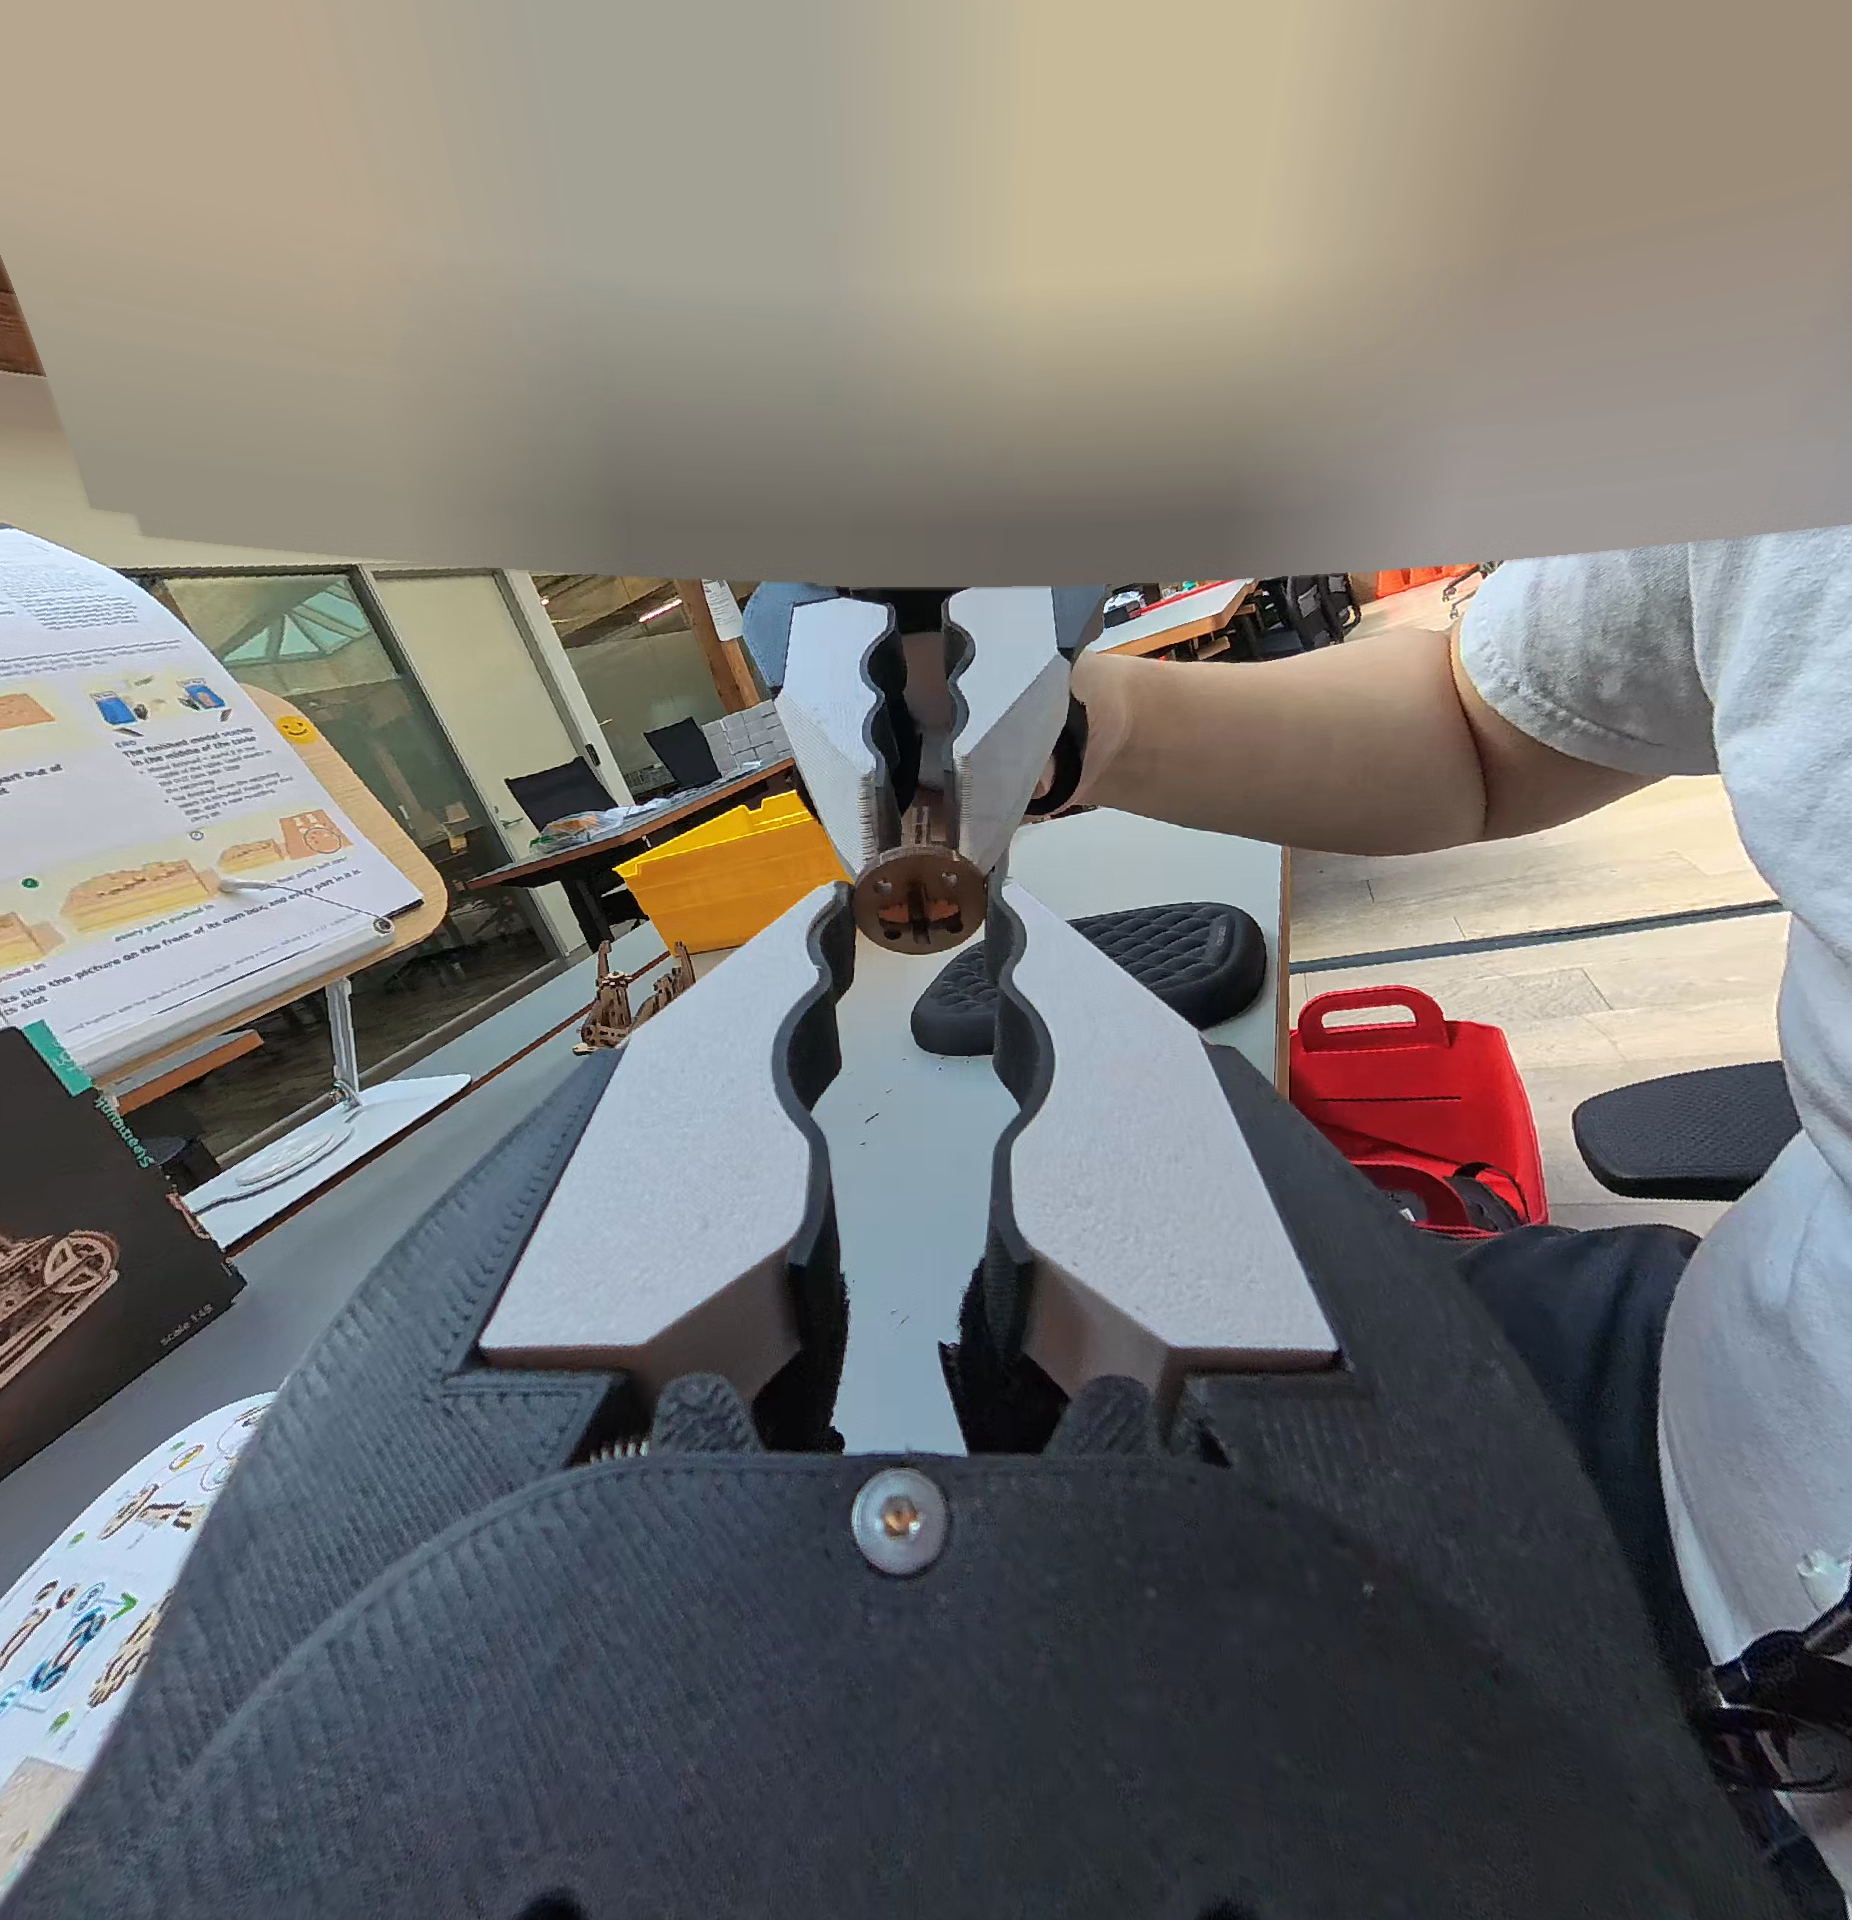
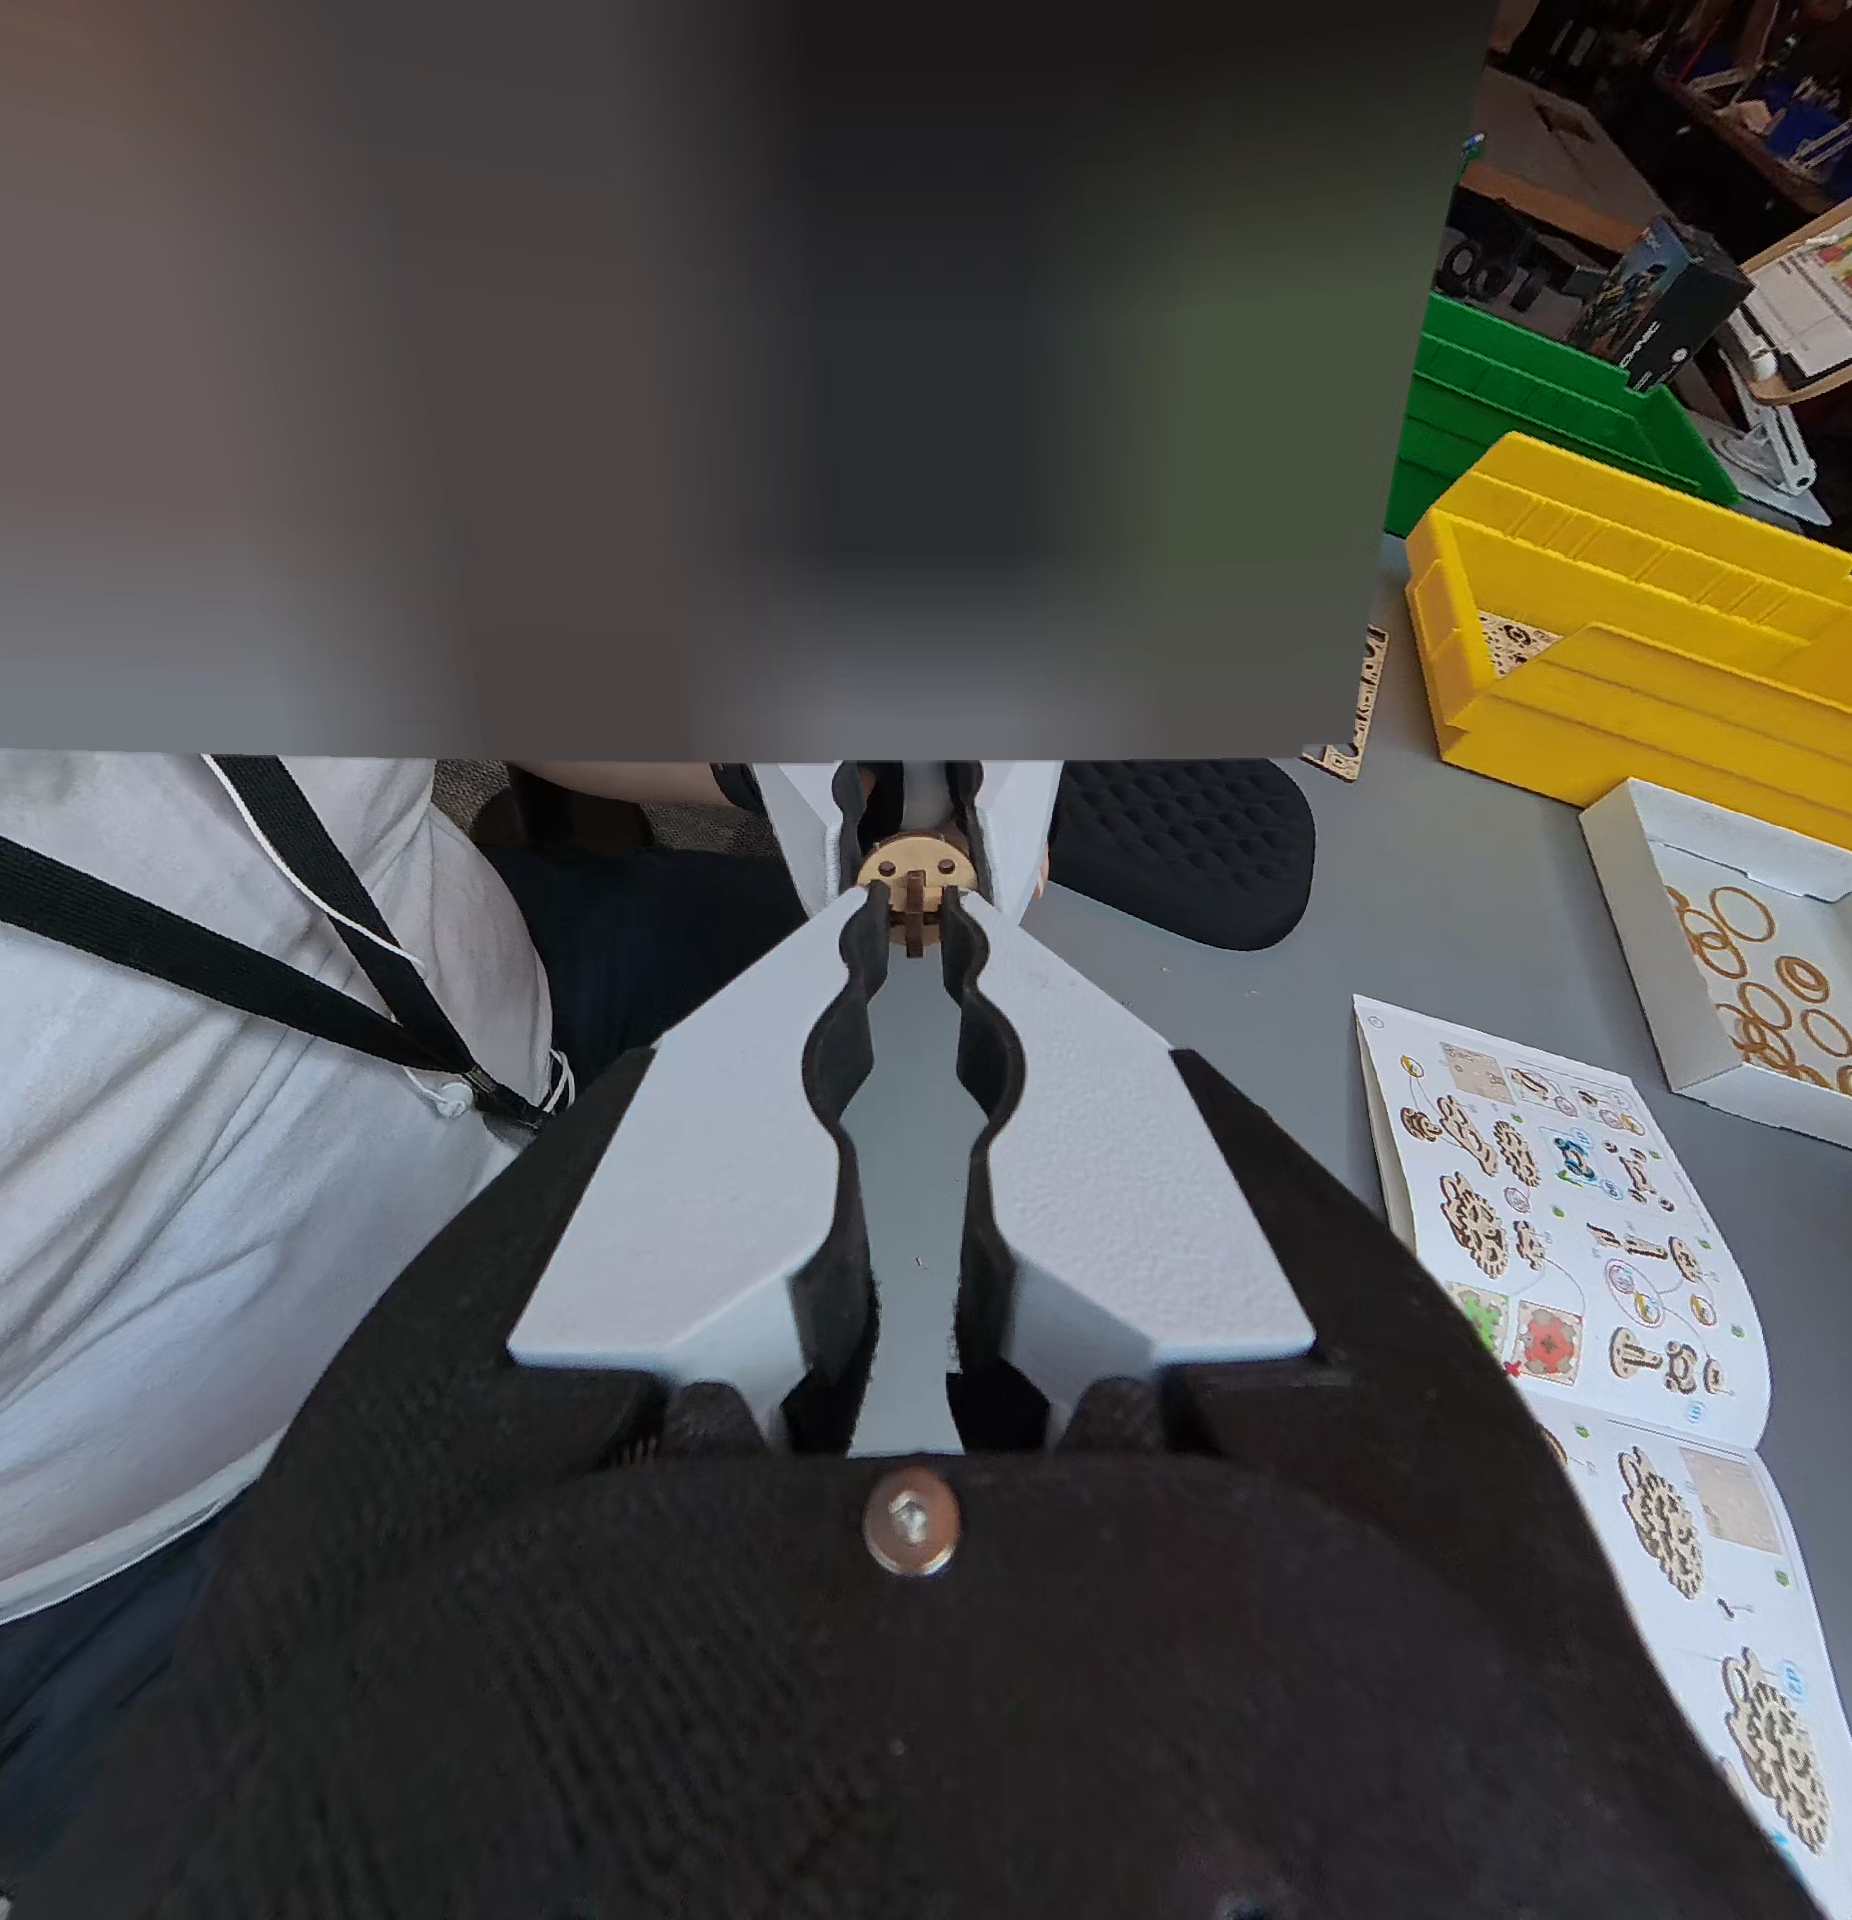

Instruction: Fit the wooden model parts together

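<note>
Grey tabletop (image 1: pixel 901 1039). Glass partition walls (image 1: pixel 402 665) at 10 o'clock, dark office chairs (image 1: pixel 553 795) and a desk behind them. Pale plank floor (image 1: pixel 1524 894) at 3 o'clock. Black chair armrest (image 1: pixel 1680 1127) at 4 o'clock. Daylight, even.

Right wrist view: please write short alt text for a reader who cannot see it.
Two tools meet tip to tip over a grey table: the right tool grips a small wooden peg at a round wooden disc held by the left tool.

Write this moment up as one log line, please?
step: fitting parts | left tool: shut on wooden disc | right tool: shut on cross-shaped wooden axle | tools tip to tip above grey table
</note>
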The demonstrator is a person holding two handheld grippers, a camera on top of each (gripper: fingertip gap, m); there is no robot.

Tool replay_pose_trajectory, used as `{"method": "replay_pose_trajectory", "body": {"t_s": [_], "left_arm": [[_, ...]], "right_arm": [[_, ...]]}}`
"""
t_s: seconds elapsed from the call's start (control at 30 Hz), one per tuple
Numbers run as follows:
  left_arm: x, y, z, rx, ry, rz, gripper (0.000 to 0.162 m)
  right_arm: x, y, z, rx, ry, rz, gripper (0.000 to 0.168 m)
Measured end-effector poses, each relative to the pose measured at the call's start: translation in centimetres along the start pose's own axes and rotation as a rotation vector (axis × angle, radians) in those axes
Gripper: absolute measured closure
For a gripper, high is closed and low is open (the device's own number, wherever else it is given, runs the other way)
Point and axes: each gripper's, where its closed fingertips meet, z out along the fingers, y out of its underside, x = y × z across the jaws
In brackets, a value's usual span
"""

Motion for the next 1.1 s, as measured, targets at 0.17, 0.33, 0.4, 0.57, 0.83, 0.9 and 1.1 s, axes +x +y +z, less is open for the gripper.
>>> {"method": "replay_pose_trajectory", "body": {"t_s": [0.17,0.33,0.4,0.57,0.83,0.9,1.1], "left_arm": [[-1.4,1.1,-0.5,-0.049,-0.063,0.010,0.132],[-3.3,1.5,-2.7,-0.126,-0.066,-0.055,0.134],[-3.9,1.2,-3.6,-0.139,-0.083,-0.051,0.134],[-4.8,0.2,-5.1,-0.126,-0.113,-0.044,0.135],[-4.5,0.1,-5.0,-0.108,-0.087,-0.066,0.136],[-4.3,0.2,-4.8,-0.113,-0.077,-0.068,0.136],[-4.2,-0.2,-4.7,-0.096,-0.069,-0.079,0.135]], "right_arm": [[1.8,4.3,-0.6,-0.234,0.046,0.021,0.160],[3.2,16.2,-3.8,-0.814,0.026,0.054,0.160],[2.9,17.6,-4.8,-0.932,-0.016,0.066,0.160],[2.6,18.6,-5.8,-1.036,-0.074,0.131,0.160],[2.4,19.7,-5.4,-1.024,-0.086,0.182,0.159],[3.0,18.9,-5.9,-1.026,-0.042,0.137,0.160],[3.0,18.8,-6.5,-1.066,-0.010,0.102,0.160]]}}
